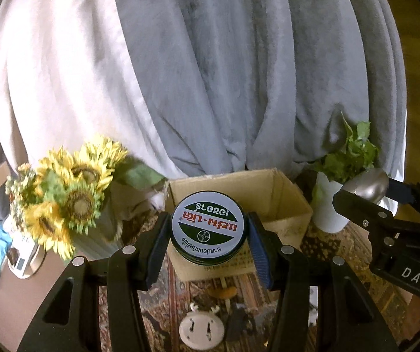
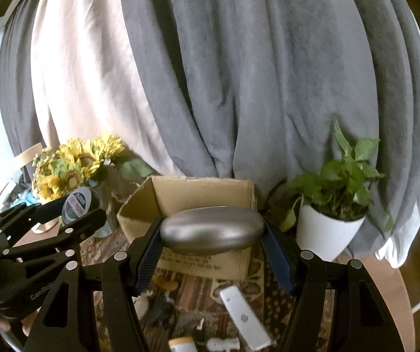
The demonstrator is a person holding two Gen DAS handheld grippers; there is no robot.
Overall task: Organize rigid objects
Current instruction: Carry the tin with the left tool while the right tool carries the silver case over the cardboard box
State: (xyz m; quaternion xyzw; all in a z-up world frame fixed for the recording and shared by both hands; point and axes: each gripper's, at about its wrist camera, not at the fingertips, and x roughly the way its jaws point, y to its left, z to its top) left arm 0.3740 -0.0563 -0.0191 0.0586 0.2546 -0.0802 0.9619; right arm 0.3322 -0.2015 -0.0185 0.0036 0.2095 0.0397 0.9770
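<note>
My left gripper point(image 1: 208, 228) is shut on a round dark-green jar with a white, green and red label point(image 1: 208, 226), held in front of an open cardboard box point(image 1: 294, 202). My right gripper point(image 2: 212, 231) is shut on a smooth silver oval case point(image 2: 212, 230), held just before the same box point(image 2: 180, 193). Each gripper shows in the other view: the right one with the silver case point(image 1: 369, 186) at the right edge, the left one with the jar point(image 2: 78, 205) at the left.
A vase of sunflowers point(image 1: 63, 193) stands left of the box and a white potted plant point(image 2: 327, 231) right of it. On the patterned cloth below lie a white round plug adapter point(image 1: 201, 331), a white remote point(image 2: 243, 319), an orange object point(image 1: 224, 292) and small dark items. Grey curtains hang behind.
</note>
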